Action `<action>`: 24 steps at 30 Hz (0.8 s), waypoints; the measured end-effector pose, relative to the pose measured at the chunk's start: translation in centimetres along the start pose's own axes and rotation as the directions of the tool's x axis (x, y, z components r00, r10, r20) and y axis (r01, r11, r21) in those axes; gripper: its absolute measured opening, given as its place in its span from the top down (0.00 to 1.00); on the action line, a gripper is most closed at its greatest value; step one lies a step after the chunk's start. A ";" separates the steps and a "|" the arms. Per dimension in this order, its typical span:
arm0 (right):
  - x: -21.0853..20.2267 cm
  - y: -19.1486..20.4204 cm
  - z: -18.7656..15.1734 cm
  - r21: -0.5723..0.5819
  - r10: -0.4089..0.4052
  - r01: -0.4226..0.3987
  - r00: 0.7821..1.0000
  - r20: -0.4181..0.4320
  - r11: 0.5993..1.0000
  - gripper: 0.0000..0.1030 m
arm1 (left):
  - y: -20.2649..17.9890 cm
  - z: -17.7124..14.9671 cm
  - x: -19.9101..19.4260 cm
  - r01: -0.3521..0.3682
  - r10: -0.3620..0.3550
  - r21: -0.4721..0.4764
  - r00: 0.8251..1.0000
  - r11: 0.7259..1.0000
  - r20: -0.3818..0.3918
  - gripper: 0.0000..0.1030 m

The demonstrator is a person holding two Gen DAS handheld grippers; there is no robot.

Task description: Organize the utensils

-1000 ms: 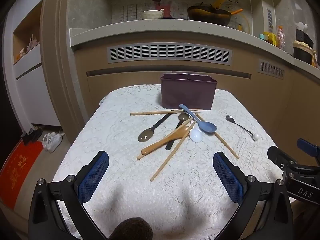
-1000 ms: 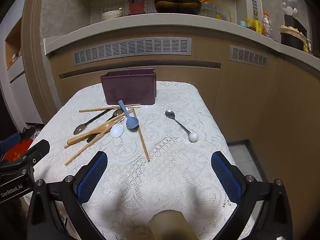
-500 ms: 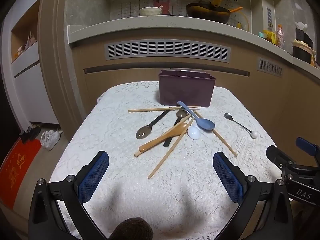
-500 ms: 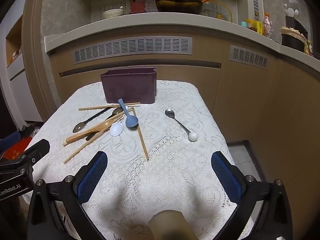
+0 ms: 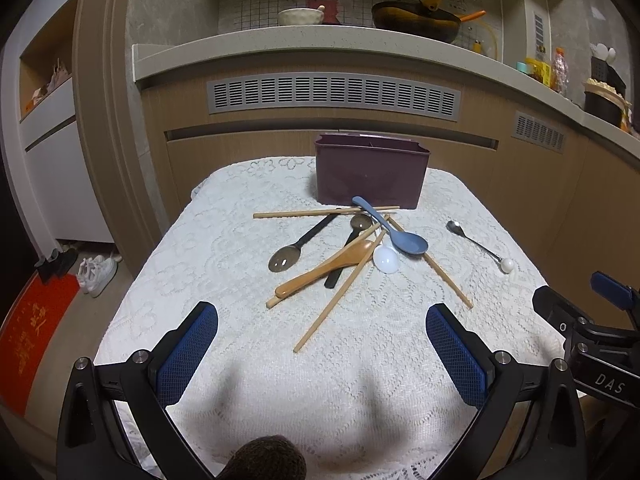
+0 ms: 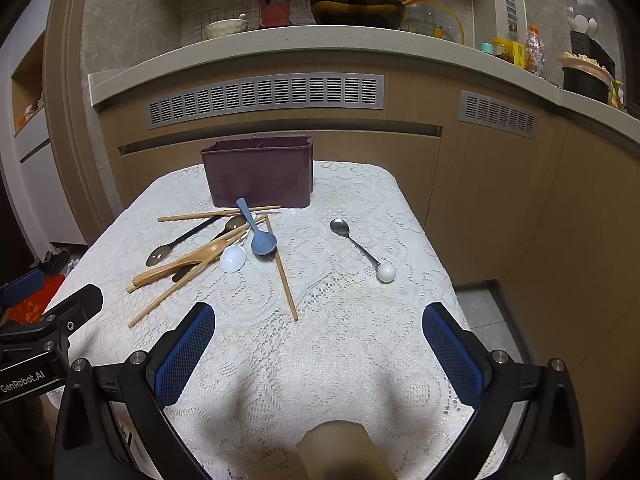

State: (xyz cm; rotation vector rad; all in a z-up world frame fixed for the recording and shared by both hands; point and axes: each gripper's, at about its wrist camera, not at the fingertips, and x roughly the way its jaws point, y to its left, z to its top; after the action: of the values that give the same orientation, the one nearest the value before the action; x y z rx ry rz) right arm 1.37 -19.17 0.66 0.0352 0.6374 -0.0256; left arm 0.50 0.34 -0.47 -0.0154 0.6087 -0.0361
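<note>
A dark purple utensil holder (image 5: pixel 370 174) (image 6: pixel 260 172) stands at the table's far end. In front of it lies a heap: wooden chopsticks (image 5: pixel 326 213) (image 6: pixel 282 270), a blue spoon (image 5: pixel 394 233) (image 6: pixel 256 230), a white spoon (image 5: pixel 386 259) (image 6: pixel 233 258), a wooden spoon (image 5: pixel 324 272) (image 6: pixel 180 266) and a black-handled spoon (image 5: pixel 302 242) (image 6: pixel 176 243). A metal spoon with a white ball end (image 5: pixel 478 245) (image 6: pixel 362 248) lies apart to the right. My left gripper (image 5: pixel 320 334) and right gripper (image 6: pixel 318 332) hover open over the near table, nothing between the fingers.
The table has a white lace cloth (image 5: pixel 224 248) (image 6: pixel 360 320). A wooden counter with vent grilles (image 5: pixel 332 92) rises behind it, carrying a pan (image 5: pixel 416 20) and a bowl (image 5: pixel 300 16). Shoes (image 5: pixel 96 274) and a red mat (image 5: pixel 32 344) lie on the floor at left.
Both grippers have drifted slightly; the table and utensils sit a little lower and closer in the views. Nothing on the table has moved, and both grippers stay open.
</note>
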 end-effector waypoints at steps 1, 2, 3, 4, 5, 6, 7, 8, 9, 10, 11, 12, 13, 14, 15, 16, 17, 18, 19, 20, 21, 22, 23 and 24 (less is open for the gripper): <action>0.0 0.0 0.0 0.000 0.000 0.000 1.000 -0.001 1.000 0.00 | 0.0 0.0 0.0 0.000 0.000 0.000 1.000 1.000 0.000 0.00; 0.0 0.0 0.0 0.001 0.001 -0.001 1.000 -0.002 1.000 0.00 | 0.0 0.0 0.0 0.000 0.000 0.000 1.000 1.000 -0.001 0.00; 0.1 0.0 0.0 0.002 0.001 -0.001 1.000 -0.003 1.000 0.00 | 0.1 0.0 0.0 0.002 -0.002 -0.001 1.000 1.000 -0.002 0.00; 0.1 0.0 0.0 0.002 0.002 -0.002 1.000 -0.004 1.000 0.00 | 0.1 0.0 0.0 0.002 -0.002 0.000 1.000 1.000 -0.002 0.00; 0.1 0.0 -0.1 0.002 0.002 -0.002 1.000 -0.004 1.000 0.00 | 0.0 0.0 0.0 0.002 -0.002 -0.001 1.000 1.000 -0.002 0.00; 0.1 0.0 -0.1 0.001 0.002 -0.002 1.000 -0.004 1.000 0.00 | 0.0 0.0 0.0 0.001 -0.001 -0.001 1.000 1.000 -0.002 0.00; 0.1 0.1 -0.1 0.000 0.002 -0.002 1.000 -0.004 1.000 0.00 | 0.0 0.0 0.0 0.001 -0.001 -0.002 1.000 1.000 -0.002 0.00; 0.1 0.1 -0.1 0.000 0.002 -0.002 1.000 -0.004 1.000 0.00 | 0.0 0.0 0.0 0.002 -0.002 -0.003 1.000 1.000 -0.003 0.00; 0.1 0.1 -0.2 -0.001 0.001 -0.001 1.000 -0.004 1.000 0.00 | 0.0 0.0 0.0 0.002 -0.002 -0.004 1.000 1.000 -0.004 0.00; 0.2 0.1 -0.2 0.000 0.002 -0.002 1.000 -0.004 1.000 0.00 | 0.0 0.0 0.0 0.001 -0.002 -0.003 1.000 1.000 -0.004 0.00; 0.2 0.0 -0.2 0.002 0.003 -0.003 1.000 -0.005 1.000 0.00 | 0.0 -0.1 -0.1 0.000 0.000 -0.002 1.000 1.000 -0.003 0.00; 0.2 0.0 -0.2 0.003 0.004 -0.004 1.000 -0.006 1.000 0.00 | 0.0 -0.1 -0.1 -0.001 0.001 -0.002 1.000 1.000 -0.001 0.00; 0.2 0.0 -0.2 0.005 0.005 -0.005 1.000 -0.007 1.000 0.00 | 0.0 -0.1 -0.2 -0.001 0.001 -0.002 1.000 1.000 0.001 0.00; 0.2 0.0 -0.2 0.004 0.006 -0.006 1.000 -0.008 1.000 0.00 | 0.0 -0.1 -0.2 -0.001 0.001 -0.003 1.000 1.000 0.001 0.00; 0.3 0.0 -0.2 0.003 0.007 -0.007 1.000 -0.009 1.000 0.00 | 0.1 -0.1 -0.2 -0.001 0.001 -0.004 1.000 1.000 -0.001 0.00; 0.3 0.0 -0.2 0.001 0.007 -0.007 1.000 -0.009 1.000 0.00 | 0.1 -0.1 -0.2 -0.001 0.001 -0.006 1.000 1.000 -0.002 0.00; 0.3 0.1 -0.2 0.000 0.007 -0.007 1.000 -0.009 1.000 0.00 | 0.1 -0.1 -0.1 0.000 0.000 -0.006 1.000 1.000 -0.003 0.00; 0.3 0.2 -0.3 -0.002 0.008 -0.008 1.000 -0.009 1.000 0.00 | 0.2 0.0 -0.1 0.001 -0.001 -0.006 1.000 1.000 -0.005 0.00; 0.3 0.2 -0.3 -0.002 0.008 -0.008 1.000 -0.009 1.000 0.00 | 0.2 0.0 -0.1 0.001 -0.002 -0.006 1.000 1.000 -0.005 0.00; 0.3 0.2 -0.2 -0.002 0.007 -0.007 1.000 -0.009 1.000 0.00 | 0.2 0.1 0.0 0.003 -0.003 -0.006 1.000 1.000 -0.006 0.00; 0.3 0.2 -0.2 -0.002 0.007 -0.007 1.000 -0.010 1.000 0.00 | 0.2 0.1 0.0 0.003 -0.003 -0.006 1.000 1.000 -0.007 0.00; 0.3 0.2 -0.3 -0.001 0.007 -0.007 1.000 -0.011 1.000 0.00 | 0.2 0.1 0.0 0.004 -0.004 -0.005 1.000 1.000 -0.007 0.00; 0.3 0.2 -0.3 0.000 0.007 -0.007 1.000 -0.010 1.000 0.00 | 0.2 0.1 0.0 0.005 -0.005 -0.004 1.000 1.000 -0.008 0.00; 0.3 0.2 -0.3 -0.001 0.008 -0.008 1.000 -0.009 1.000 0.00 | 0.3 0.1 0.0 0.005 -0.005 -0.004 1.000 1.000 -0.009 0.00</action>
State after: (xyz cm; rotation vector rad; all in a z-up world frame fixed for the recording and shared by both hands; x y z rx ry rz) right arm 1.47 -18.94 0.27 0.0371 0.6466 -0.0176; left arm 0.60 0.62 -0.37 -0.0208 0.6178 -0.0403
